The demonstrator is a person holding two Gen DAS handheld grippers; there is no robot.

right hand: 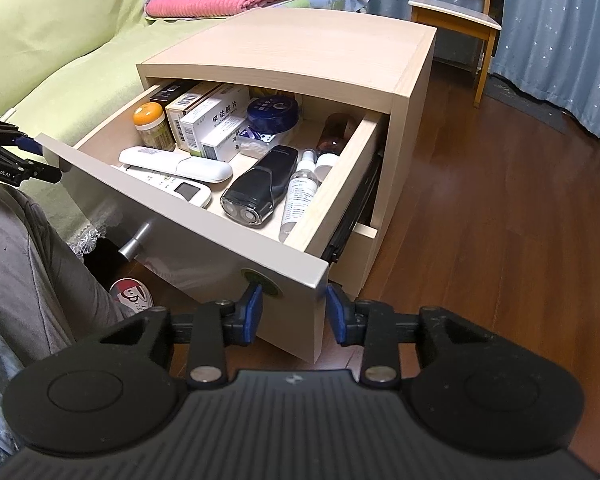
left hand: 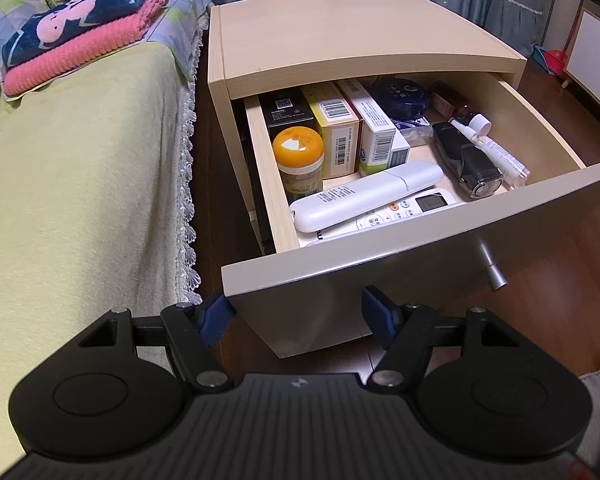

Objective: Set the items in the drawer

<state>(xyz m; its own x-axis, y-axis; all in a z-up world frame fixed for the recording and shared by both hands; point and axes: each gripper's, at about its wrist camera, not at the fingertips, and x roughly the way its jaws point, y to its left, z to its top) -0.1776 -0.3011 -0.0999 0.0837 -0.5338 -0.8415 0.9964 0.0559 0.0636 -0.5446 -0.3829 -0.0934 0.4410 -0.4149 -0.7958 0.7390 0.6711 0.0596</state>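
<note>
Left claw (left hand: 298, 312): jaws apart, empty, straddling the left corner of the drawer front (left hand: 380, 268). Can't tell if the pads touch the panel. Right claw (right hand: 294, 310): jaws apart, empty, straddling the right corner of the same panel, just below a green sticker (right hand: 260, 280).

Drawer (right hand: 336, 184) is pulled well out of the nightstand (right hand: 300, 44) and already full. Relative to the drawer front: two white remotes (right hand: 176, 168) just behind it, shaver (right hand: 260, 184) and spray bottle (right hand: 300, 192) toward the right wall, orange-capped jar (right hand: 150, 122) at the left wall, boxes (right hand: 208, 120) and a blue tin (right hand: 274, 114) toward the back. Nightstand top looks bare, so my read is that loading is done and closing is what's left.

Handling, as a judgement: the front is a stiff flat panel on slide rails, loaded but not heavy. Smooth face, so pads could slip on the corners. The knob (left hand: 490, 268) at panel centre is the obvious grip; otherwise push flat on the face, both sides evenly, to avoid racking the slides. Go slowly, since the jar and the loose bottle may tip or roll.
</note>
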